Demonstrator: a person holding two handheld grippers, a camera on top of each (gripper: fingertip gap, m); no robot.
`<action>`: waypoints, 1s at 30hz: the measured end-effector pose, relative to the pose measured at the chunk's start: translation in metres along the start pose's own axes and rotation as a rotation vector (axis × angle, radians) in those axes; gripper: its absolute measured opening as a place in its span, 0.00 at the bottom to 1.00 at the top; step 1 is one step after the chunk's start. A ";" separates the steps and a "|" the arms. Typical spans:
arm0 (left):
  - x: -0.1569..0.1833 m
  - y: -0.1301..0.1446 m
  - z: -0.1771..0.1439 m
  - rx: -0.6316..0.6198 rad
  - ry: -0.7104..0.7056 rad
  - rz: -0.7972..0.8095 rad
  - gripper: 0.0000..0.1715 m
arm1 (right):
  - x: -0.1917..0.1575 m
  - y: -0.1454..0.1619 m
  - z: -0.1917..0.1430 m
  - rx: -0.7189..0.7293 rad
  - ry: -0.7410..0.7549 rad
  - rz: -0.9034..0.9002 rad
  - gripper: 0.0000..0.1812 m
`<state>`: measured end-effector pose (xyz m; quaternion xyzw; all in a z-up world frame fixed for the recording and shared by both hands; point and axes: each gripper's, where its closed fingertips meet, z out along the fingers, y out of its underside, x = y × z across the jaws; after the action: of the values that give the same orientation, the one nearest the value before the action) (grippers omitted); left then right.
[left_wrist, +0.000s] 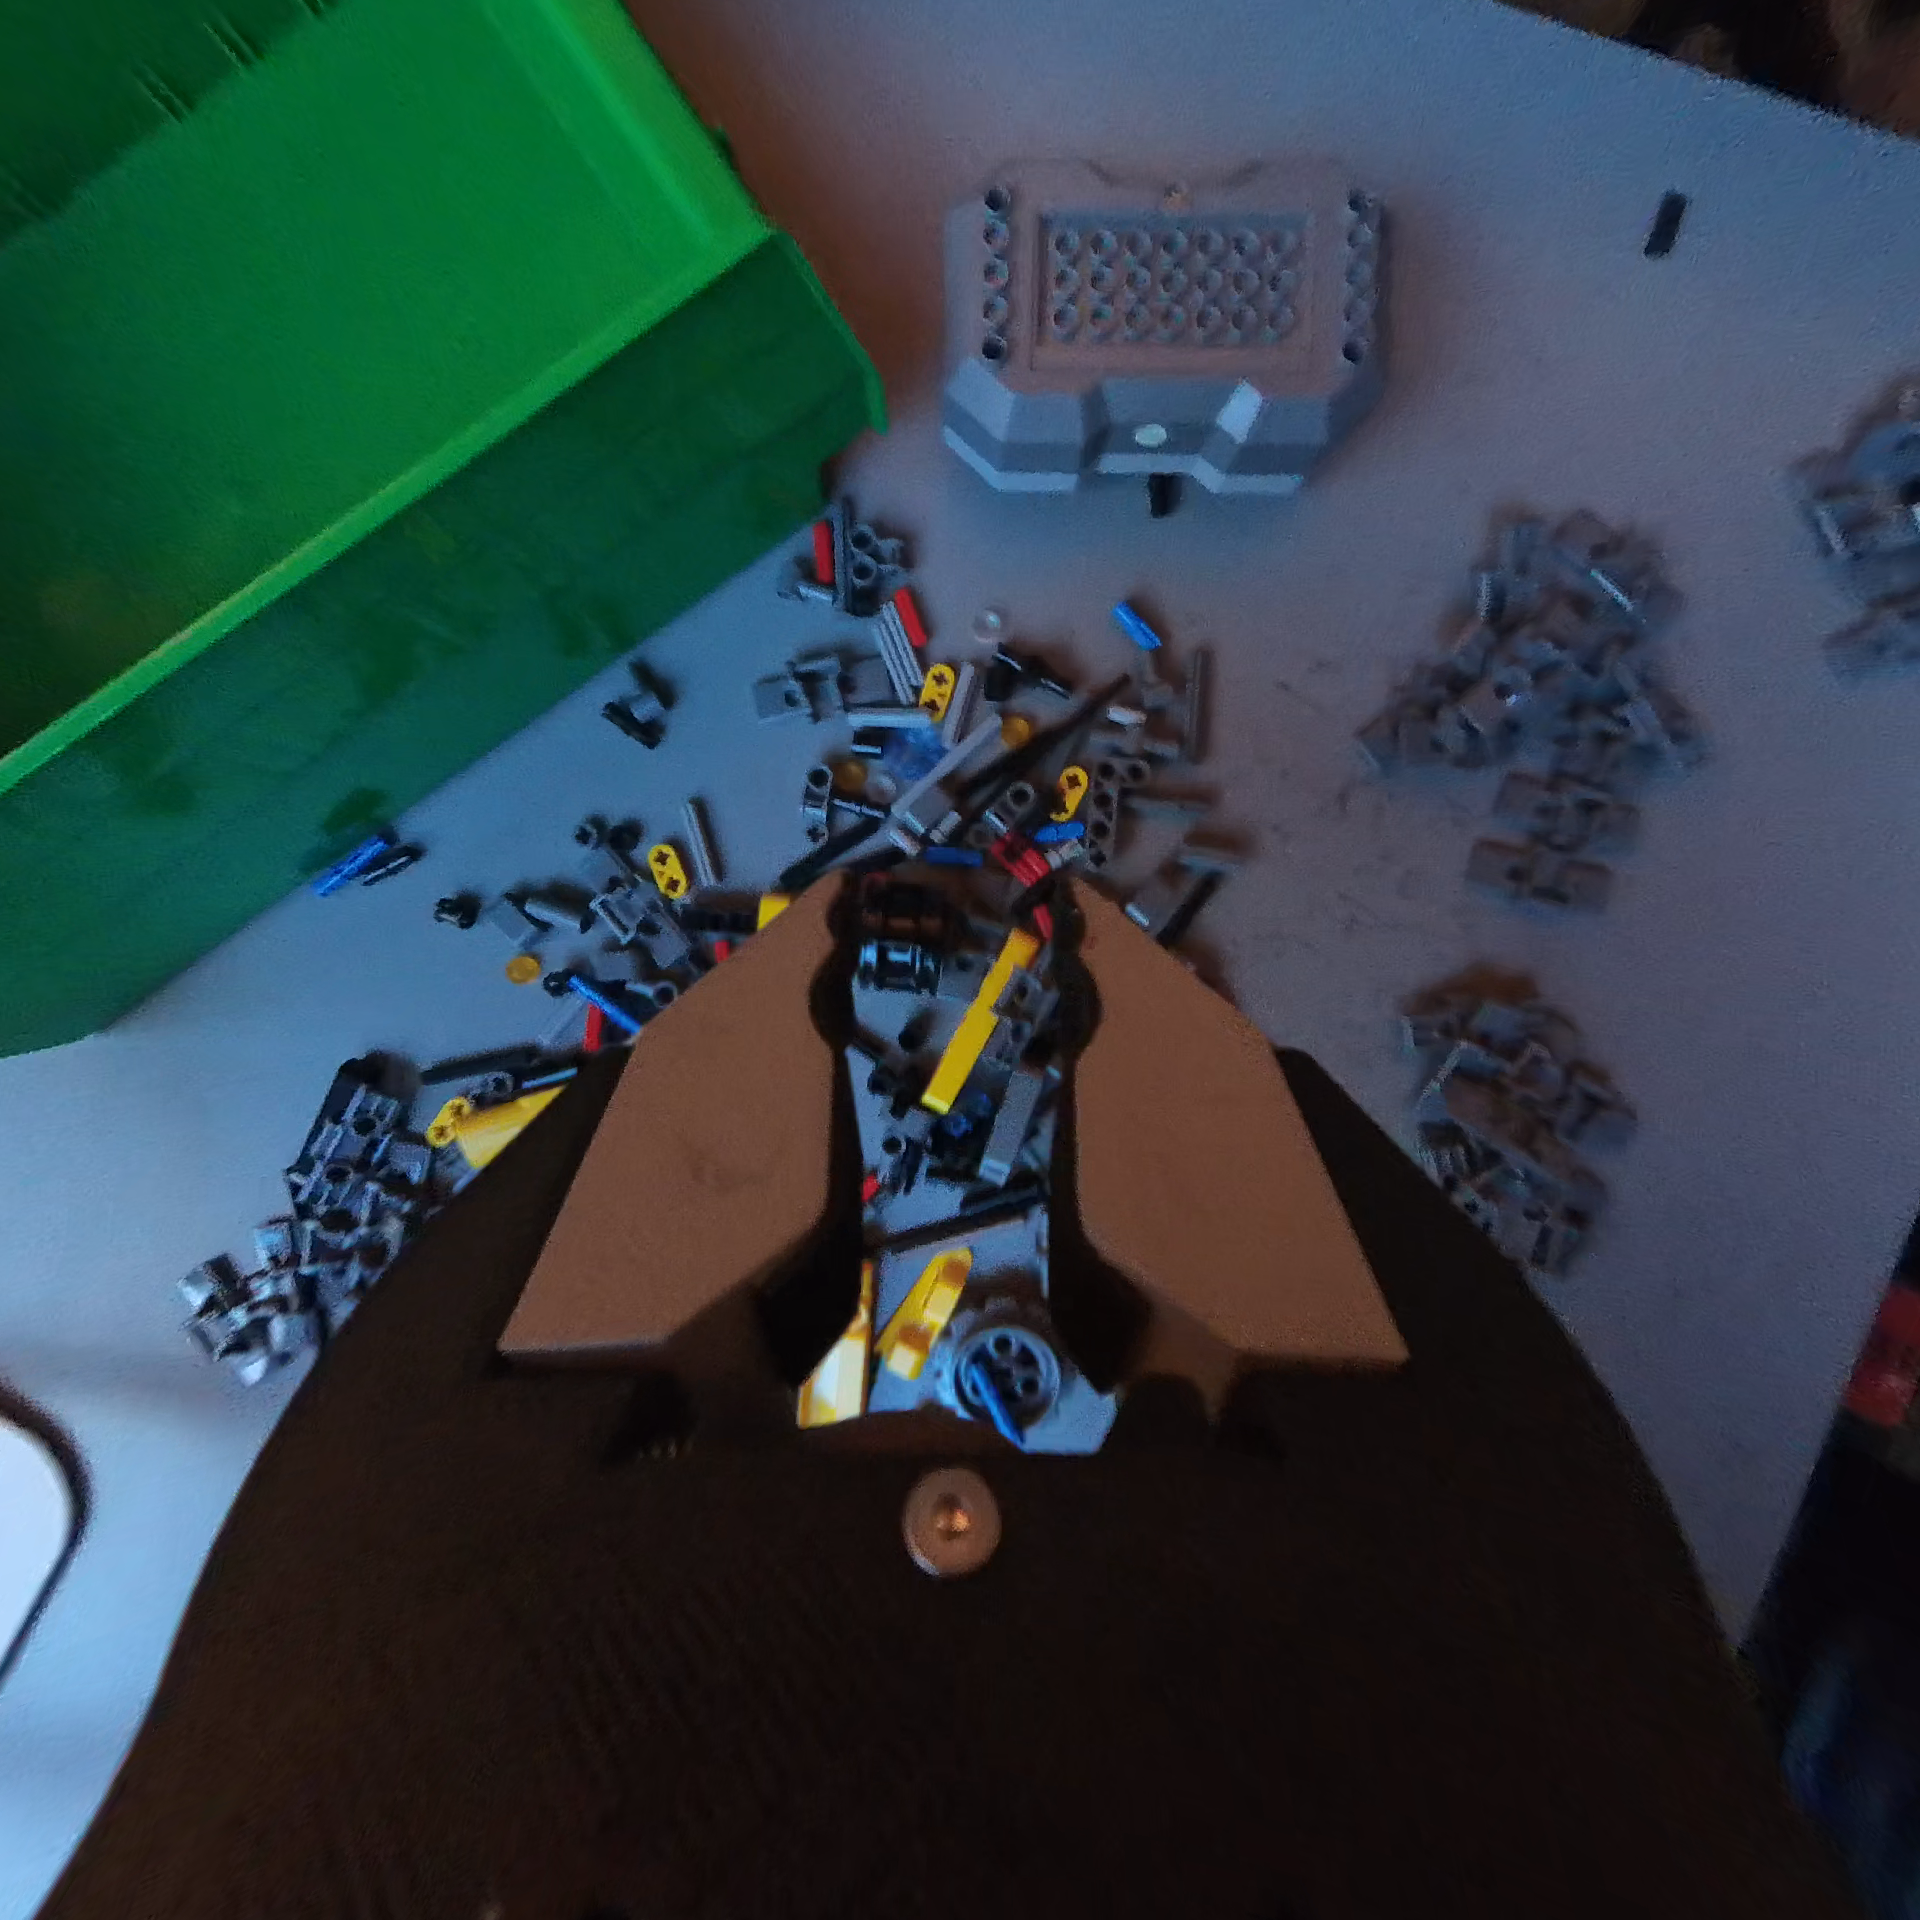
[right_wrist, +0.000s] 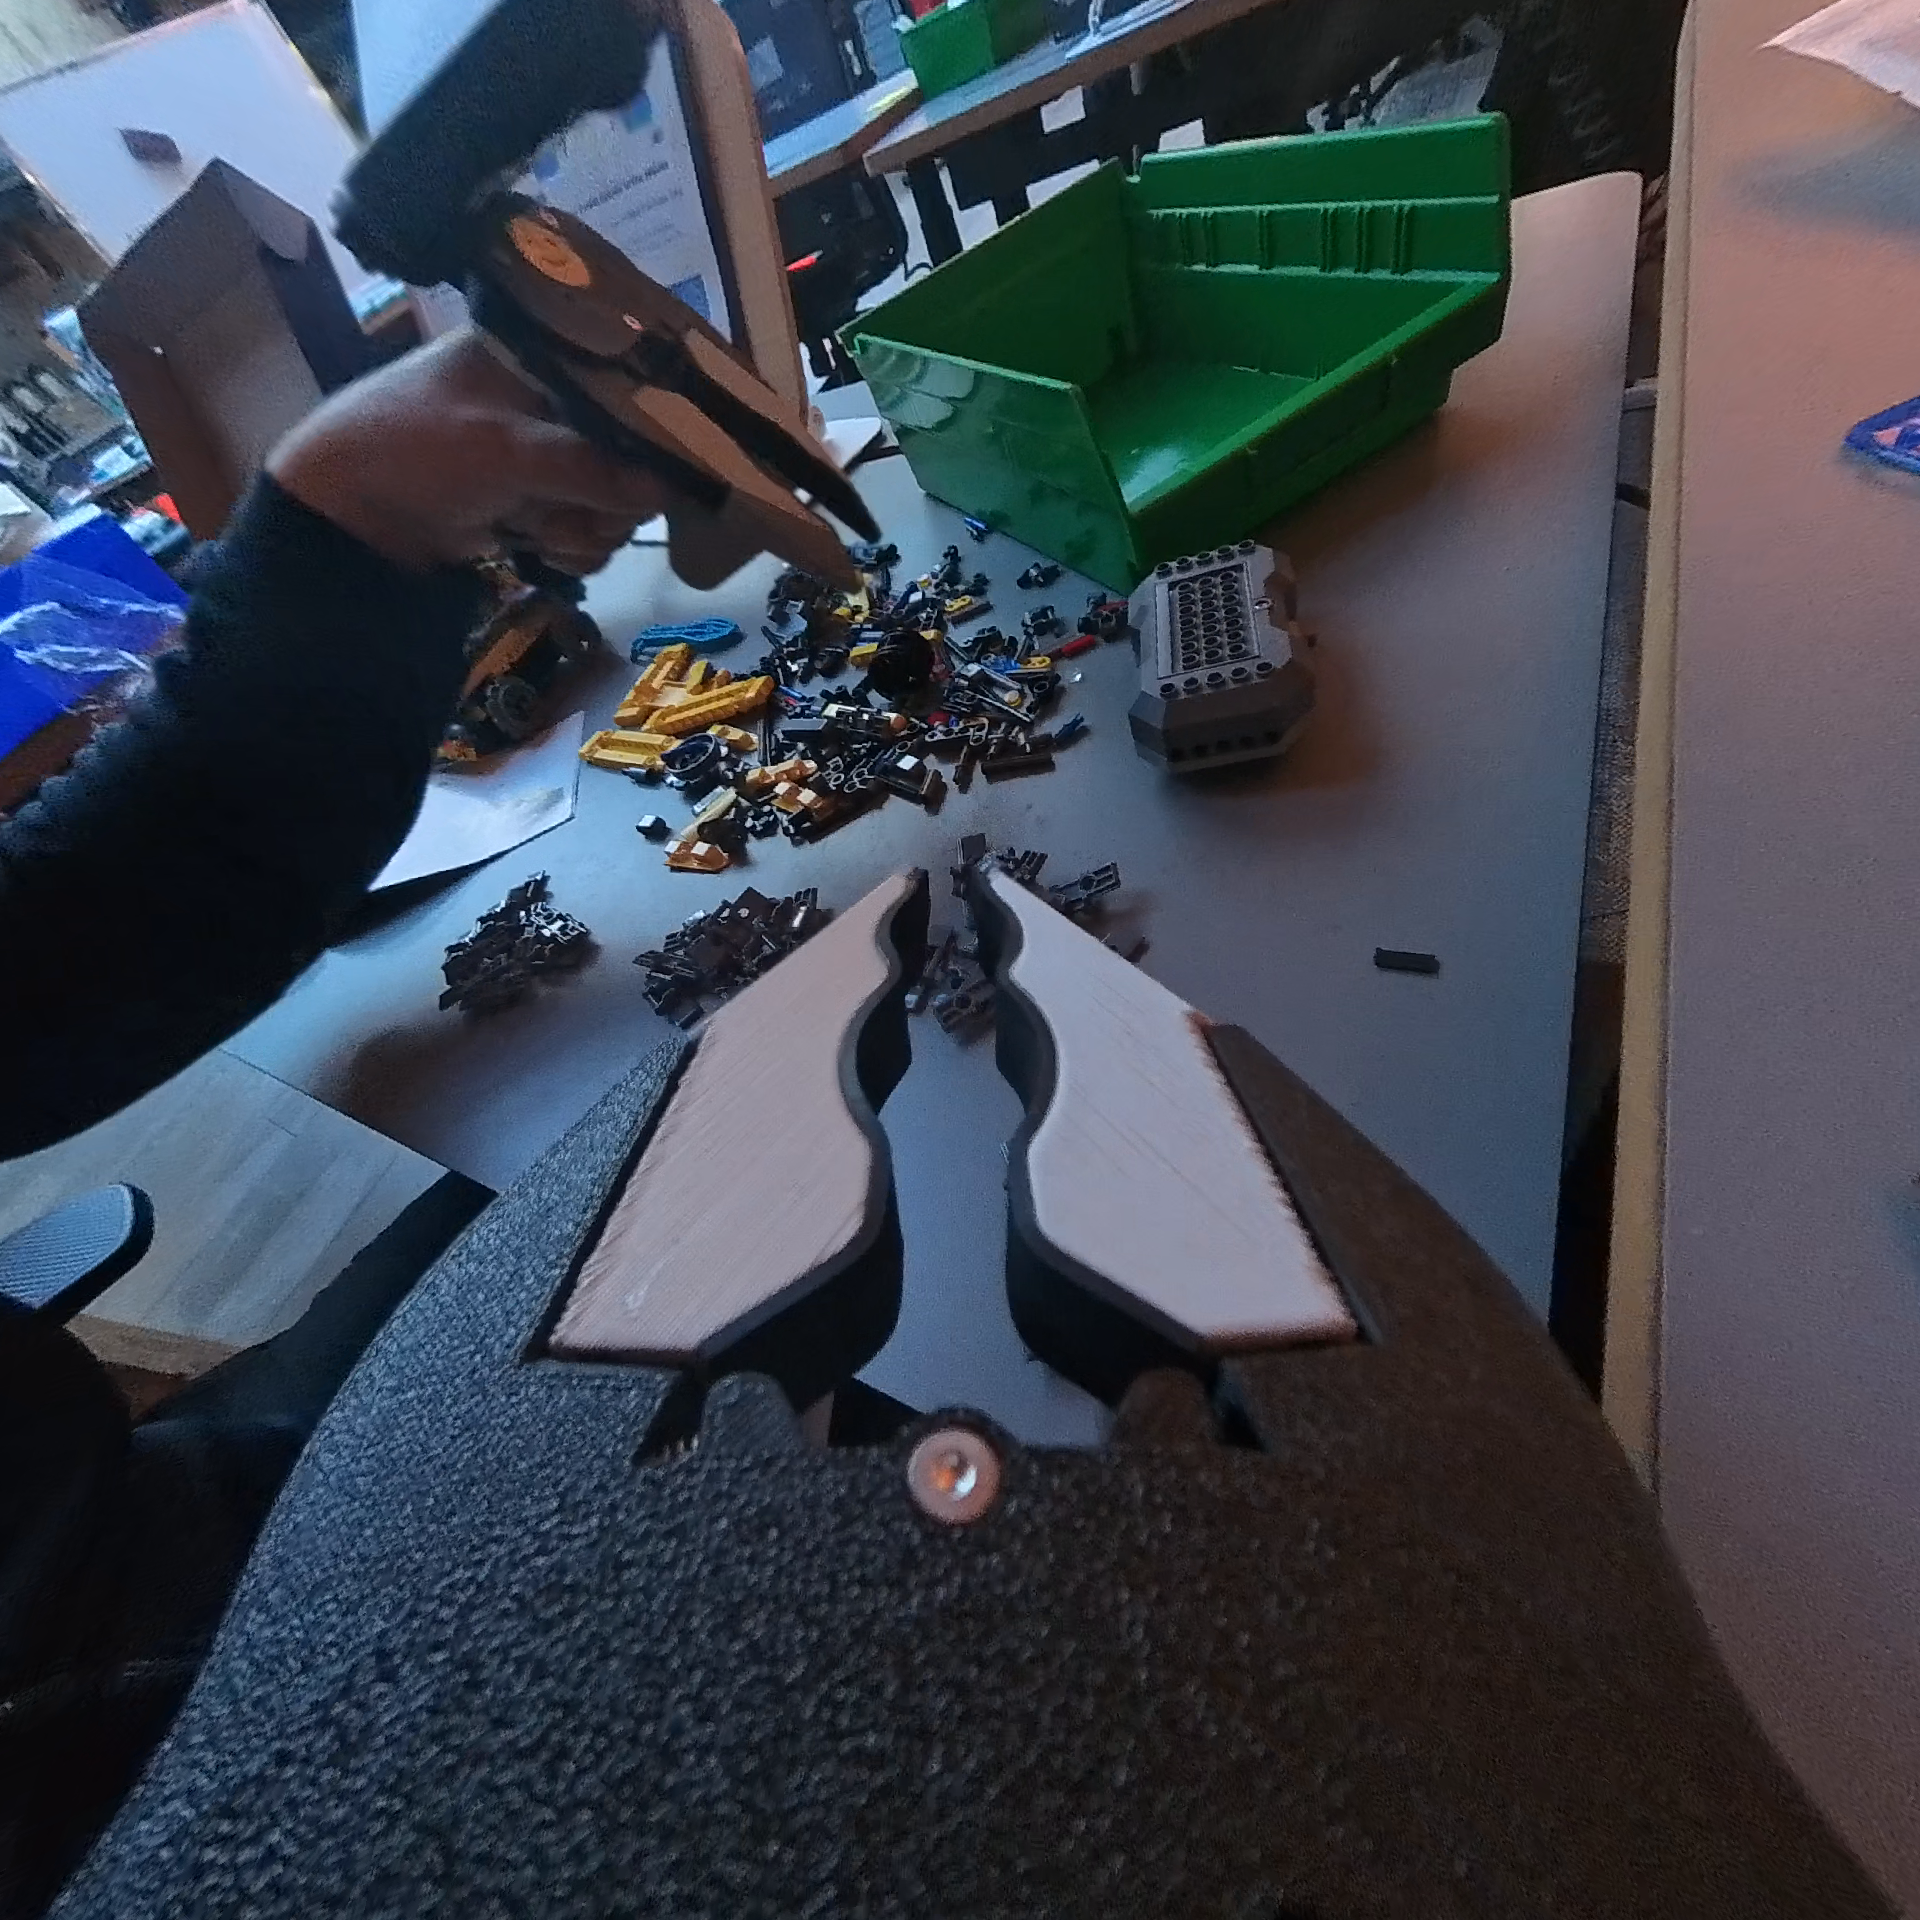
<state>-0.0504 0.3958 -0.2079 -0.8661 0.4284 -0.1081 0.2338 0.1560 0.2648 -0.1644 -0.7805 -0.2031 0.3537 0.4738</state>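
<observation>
Left tongs (left_wrist: 951, 904) parted, empty, tips over mixed pile of small plastic building pieces (left_wrist: 935, 790); yellow beam (left_wrist: 982, 1023) between fingers, long axis near-far. Right tongs (right_wrist: 951, 883) narrowly parted, empty, over small grey-piece heap (right_wrist: 966, 987).

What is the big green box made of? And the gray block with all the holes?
The green box looks like hard plastic: smooth, a bit shiny, with moulded ribs on its walls. The gray block also looks like plastic, duller, with neat rows of round holes and studs like a building toy.

We've got the right gripper (right_wrist: 948, 883) slightly parted over small dark bricks (right_wrist: 961, 987); left gripper (right_wrist: 862, 556) tips at the mixed pile (right_wrist: 873, 707).
</observation>
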 end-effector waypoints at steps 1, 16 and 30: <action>0.000 0.002 -0.004 -0.008 -0.021 0.022 0.19 | 0.000 0.001 0.001 -0.005 0.001 0.000 0.04; 0.012 0.049 0.030 -0.144 0.113 0.236 0.14 | -0.020 0.032 0.046 -0.127 0.031 -0.094 0.04; 0.017 0.043 0.022 -0.102 0.116 0.262 0.05 | -0.032 0.012 0.022 -0.080 0.024 -0.104 0.04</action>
<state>-0.0619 0.3668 -0.2487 -0.8058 0.5556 -0.1043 0.1763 0.1181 0.2517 -0.1697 -0.7913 -0.2519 0.3109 0.4624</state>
